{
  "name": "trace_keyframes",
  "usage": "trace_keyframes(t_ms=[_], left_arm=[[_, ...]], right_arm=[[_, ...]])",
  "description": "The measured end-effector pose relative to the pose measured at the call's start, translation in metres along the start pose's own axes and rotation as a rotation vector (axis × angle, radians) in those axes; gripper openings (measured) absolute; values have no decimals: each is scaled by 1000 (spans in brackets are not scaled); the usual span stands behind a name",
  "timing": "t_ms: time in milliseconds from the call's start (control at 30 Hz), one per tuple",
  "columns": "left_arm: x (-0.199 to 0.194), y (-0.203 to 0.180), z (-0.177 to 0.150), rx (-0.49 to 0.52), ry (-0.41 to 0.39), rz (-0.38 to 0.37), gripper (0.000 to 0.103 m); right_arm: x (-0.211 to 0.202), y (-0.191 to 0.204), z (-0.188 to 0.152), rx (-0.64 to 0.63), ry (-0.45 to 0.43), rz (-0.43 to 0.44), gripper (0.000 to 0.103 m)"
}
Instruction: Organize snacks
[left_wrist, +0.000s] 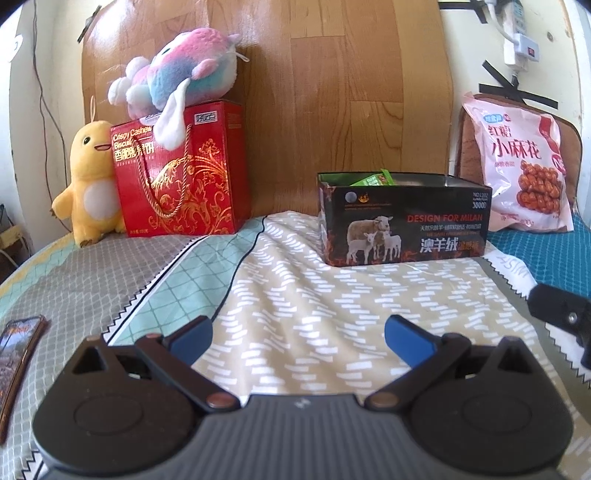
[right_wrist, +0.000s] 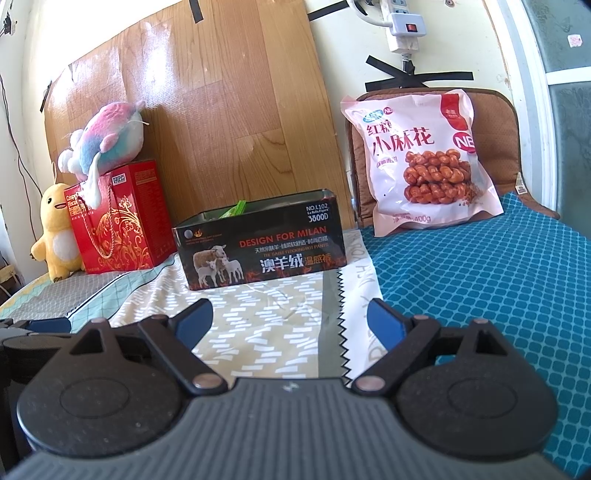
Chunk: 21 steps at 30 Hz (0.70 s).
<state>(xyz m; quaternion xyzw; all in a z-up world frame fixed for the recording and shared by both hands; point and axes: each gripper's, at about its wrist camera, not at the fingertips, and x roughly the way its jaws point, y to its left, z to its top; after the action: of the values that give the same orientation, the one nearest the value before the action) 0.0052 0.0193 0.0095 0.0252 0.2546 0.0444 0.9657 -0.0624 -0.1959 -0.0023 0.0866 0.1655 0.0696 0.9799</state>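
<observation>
Since both my left claw (left_wrist: 297, 338) and right claw (right_wrist: 291, 321) gape wide and empty, I judge the pink snack bag (right_wrist: 424, 158) light, crinkly, slippery; I'd pinch its top seam.

Glossy metal tin (right_wrist: 258, 247), shiny plastic snack bag (right_wrist: 421, 158), fuzzy plush duck (left_wrist: 86, 181), wood-grain board (left_wrist: 332, 92).

Yellow duck plush (left_wrist: 88, 181), pastel plush (left_wrist: 181, 70) above, wooden board (left_wrist: 332, 92), phone (left_wrist: 18, 350), patterned bedspread (left_wrist: 295, 288), power strip (right_wrist: 400, 22)
</observation>
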Motion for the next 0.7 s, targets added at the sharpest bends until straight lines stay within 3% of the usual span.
trace_keyframes(t_ms=[167, 700], left_arm=[[0, 4, 1, -21, 12, -40, 103], [-1, 1, 0, -5, 20, -16, 103]], right_arm=[[0, 0, 0, 0, 0, 0, 92], [0, 0, 0, 0, -1, 0, 92]])
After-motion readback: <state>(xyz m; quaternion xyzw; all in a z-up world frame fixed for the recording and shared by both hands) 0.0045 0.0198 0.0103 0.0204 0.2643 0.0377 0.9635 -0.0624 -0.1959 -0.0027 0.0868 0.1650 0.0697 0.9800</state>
